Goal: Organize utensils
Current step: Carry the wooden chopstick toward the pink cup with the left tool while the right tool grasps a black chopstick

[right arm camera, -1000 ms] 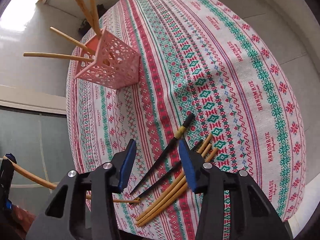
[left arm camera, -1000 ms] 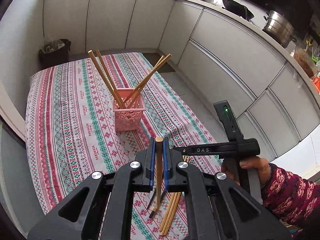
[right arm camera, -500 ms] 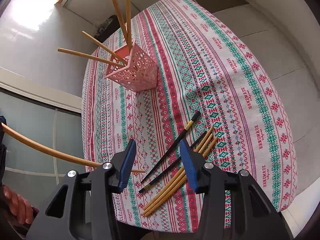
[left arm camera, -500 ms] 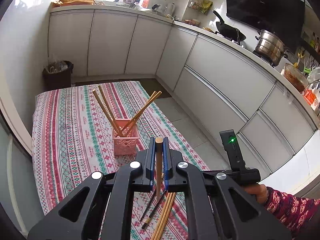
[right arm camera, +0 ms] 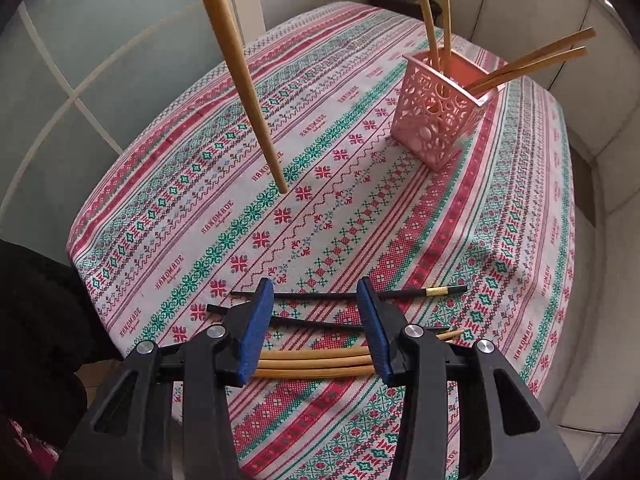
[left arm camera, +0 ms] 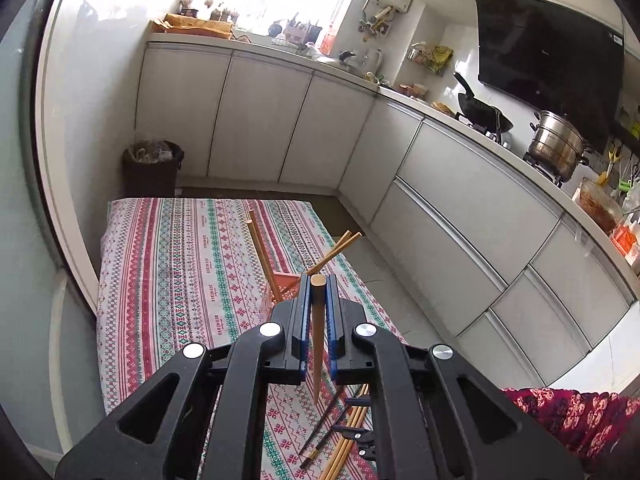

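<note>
My left gripper (left arm camera: pixel 318 286) is shut on a wooden chopstick (left arm camera: pixel 317 340) that hangs tip down above the table; it also shows in the right wrist view (right arm camera: pixel 240 76). A pink lattice holder (right arm camera: pixel 438 110) with several wooden chopsticks stands on the patterned tablecloth (right arm camera: pixel 320 200); the left wrist view shows it (left arm camera: pixel 280 286) just beyond the fingers. My right gripper (right arm camera: pixel 316 304) is open, low over two black chopsticks (right arm camera: pixel 348 295) and a few wooden chopsticks (right arm camera: pixel 316 362) lying near the table's front edge.
White kitchen cabinets (left arm camera: pixel 460 200) run along the right and back. A dark bin (left arm camera: pixel 150 168) stands past the table's far end. A wok (left arm camera: pixel 482 114) and a steel pot (left arm camera: pixel 556 148) sit on the counter.
My left gripper has risen and tilted up with its chopstick. My right gripper has swung round and dropped low over the loose chopsticks, still open.
</note>
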`<state>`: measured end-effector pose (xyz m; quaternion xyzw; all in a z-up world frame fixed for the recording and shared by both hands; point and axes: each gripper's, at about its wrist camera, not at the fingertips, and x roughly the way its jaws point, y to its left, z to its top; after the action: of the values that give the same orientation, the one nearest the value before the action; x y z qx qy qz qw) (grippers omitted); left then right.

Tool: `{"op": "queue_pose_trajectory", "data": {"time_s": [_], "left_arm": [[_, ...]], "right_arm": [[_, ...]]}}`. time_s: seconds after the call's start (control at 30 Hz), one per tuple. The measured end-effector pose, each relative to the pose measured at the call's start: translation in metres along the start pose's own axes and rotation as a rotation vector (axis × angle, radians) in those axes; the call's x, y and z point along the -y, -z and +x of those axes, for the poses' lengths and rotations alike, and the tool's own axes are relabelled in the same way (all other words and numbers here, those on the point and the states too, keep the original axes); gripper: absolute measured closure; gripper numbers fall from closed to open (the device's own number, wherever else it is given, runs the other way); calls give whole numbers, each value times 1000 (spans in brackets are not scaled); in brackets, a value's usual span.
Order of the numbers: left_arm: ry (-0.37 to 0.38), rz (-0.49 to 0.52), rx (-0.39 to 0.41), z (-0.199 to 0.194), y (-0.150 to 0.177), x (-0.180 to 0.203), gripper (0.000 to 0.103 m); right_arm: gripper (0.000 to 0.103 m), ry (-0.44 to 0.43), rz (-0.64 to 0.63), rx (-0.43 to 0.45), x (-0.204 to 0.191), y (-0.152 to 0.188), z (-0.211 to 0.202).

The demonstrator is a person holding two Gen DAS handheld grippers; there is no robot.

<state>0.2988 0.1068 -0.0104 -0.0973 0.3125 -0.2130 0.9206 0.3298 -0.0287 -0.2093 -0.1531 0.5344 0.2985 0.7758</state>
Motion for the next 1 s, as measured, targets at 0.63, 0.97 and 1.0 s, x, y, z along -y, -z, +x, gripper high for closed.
{"op": "queue_pose_trajectory", "data": {"time_s": [0.63,0.97,1.0], "left_arm": [[40,0,-20,9,1,5,97],[7,-22,-12,5,-1,-10,97],[-1,-28,-8,3,-1,-13,97]], "right_arm": [[80,-163,-337,-181,-55,11,20],[80,-138,-561,-265,-76,2,64],[79,-133,-594,-269,-78,3,67]]}}
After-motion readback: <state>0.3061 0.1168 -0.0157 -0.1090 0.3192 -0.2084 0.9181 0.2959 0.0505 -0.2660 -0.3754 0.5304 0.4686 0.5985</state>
